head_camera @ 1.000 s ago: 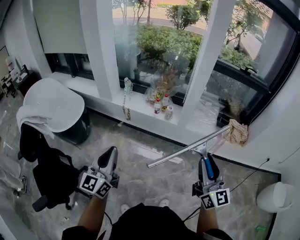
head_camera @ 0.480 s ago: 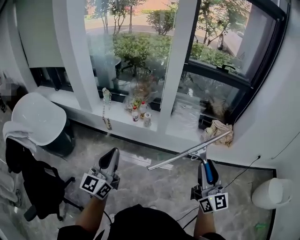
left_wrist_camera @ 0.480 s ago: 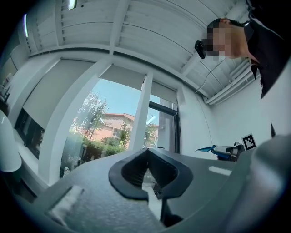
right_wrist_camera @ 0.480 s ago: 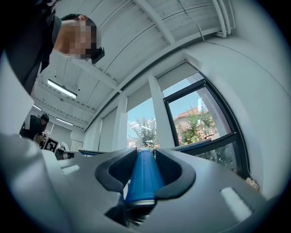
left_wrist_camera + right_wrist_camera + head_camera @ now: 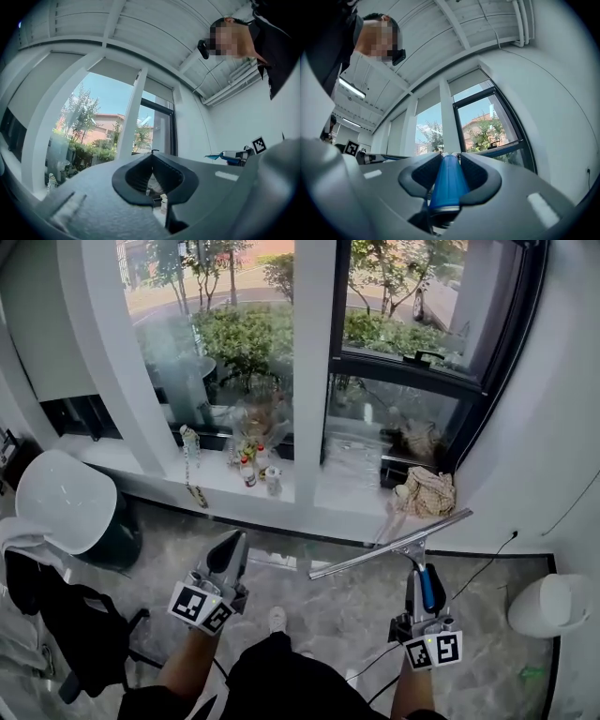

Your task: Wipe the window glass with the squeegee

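Window glass (image 5: 398,418) ahead: right gripper (image 5: 424,579) pinches the seemingly light, stiff squeegee (image 5: 389,549) by its handle (image 5: 447,183); left gripper (image 5: 232,549) closed, empty.

So the bottles (image 5: 248,470) sit on the sill (image 5: 347,493) left of the pillar (image 5: 314,371), rag (image 5: 424,491) on the sill off to the right. Squeegee (image 5: 389,547) sits in the right gripper (image 5: 424,589), blade across in front of the rag. Left gripper (image 5: 228,554) is over to its left, chair (image 5: 66,498) far left, bin (image 5: 548,606) far right.
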`<state>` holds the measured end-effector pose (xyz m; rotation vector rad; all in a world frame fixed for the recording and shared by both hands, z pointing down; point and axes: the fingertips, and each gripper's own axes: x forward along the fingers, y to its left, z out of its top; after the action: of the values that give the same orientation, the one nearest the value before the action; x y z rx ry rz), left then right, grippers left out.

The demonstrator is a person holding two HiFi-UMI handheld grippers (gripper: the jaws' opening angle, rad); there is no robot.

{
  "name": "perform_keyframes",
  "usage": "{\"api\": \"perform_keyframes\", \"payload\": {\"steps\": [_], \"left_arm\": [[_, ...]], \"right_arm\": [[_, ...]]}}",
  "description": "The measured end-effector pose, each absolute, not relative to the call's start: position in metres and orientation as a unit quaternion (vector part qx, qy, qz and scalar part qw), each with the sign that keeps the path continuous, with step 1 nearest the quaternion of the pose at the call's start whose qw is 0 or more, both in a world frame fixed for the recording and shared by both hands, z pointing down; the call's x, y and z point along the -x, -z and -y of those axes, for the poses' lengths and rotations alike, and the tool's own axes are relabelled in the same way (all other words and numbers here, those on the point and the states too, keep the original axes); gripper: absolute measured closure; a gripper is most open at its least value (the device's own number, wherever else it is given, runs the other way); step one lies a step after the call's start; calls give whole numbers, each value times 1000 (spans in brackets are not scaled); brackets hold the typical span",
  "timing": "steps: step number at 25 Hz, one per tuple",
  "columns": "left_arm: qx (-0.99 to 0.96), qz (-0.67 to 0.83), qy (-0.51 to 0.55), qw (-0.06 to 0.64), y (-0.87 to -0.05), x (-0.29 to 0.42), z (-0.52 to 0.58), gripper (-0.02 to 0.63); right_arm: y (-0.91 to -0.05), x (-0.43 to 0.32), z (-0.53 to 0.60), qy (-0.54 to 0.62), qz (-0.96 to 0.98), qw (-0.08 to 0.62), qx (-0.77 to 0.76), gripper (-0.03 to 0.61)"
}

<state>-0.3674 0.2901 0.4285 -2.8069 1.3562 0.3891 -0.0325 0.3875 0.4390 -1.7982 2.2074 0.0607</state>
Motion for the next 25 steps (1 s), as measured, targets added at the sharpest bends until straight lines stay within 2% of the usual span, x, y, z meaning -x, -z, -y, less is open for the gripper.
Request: {"api": "perform_keyframes", "payload": {"steps": [25], "left_arm": [[933, -330, -142, 2, -432, 311, -91, 614]], "right_arm": [[-419, -4, -247, -42, -696, 134, 704, 443]]}}
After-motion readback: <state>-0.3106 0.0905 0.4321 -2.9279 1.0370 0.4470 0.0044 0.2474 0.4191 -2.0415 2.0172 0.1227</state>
